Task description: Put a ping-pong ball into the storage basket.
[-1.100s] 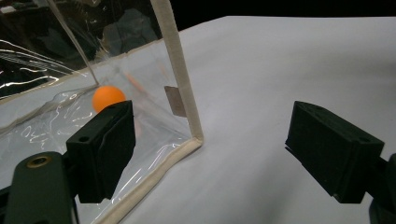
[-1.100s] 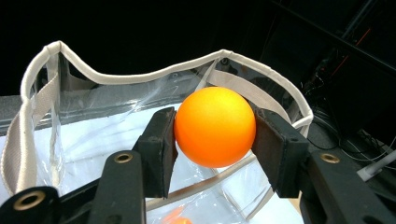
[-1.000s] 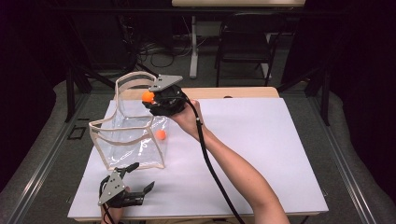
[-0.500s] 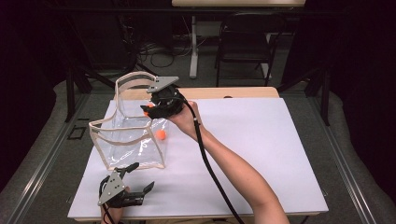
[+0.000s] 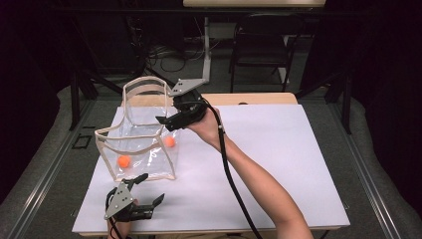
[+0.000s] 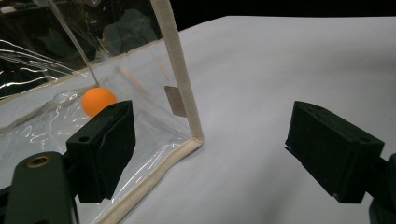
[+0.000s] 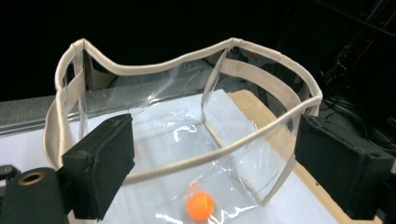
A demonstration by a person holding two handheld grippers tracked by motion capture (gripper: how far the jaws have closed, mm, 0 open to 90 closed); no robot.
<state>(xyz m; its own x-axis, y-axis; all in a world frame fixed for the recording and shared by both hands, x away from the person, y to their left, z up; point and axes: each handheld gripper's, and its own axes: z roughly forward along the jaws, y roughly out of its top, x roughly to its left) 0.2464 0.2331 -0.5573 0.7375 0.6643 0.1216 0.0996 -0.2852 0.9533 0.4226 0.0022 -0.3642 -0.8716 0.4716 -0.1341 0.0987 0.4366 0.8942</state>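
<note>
Your right gripper (image 5: pixel 169 123) hovers above the rim of a clear plastic bag (image 5: pixel 137 149) on the white table (image 5: pixel 278 164); its jaws have just been opening and hold nothing. One orange ball (image 5: pixel 124 161) lies inside the bag, another (image 5: pixel 170 142) at its far side. Your left gripper (image 5: pixel 149 191) rests open near the bag's front corner.

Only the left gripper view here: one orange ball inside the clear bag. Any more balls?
Observer: Yes, a second ball sits by the right edge of the bag, in the high view.
Operator: Where's the right gripper?
Observer: Over the bag's right side. Its jaws have just been opening and grip nothing.
Operator: Is the bag's top open?
Observer: Yes, the rim gapes wide in the right gripper view.
</note>
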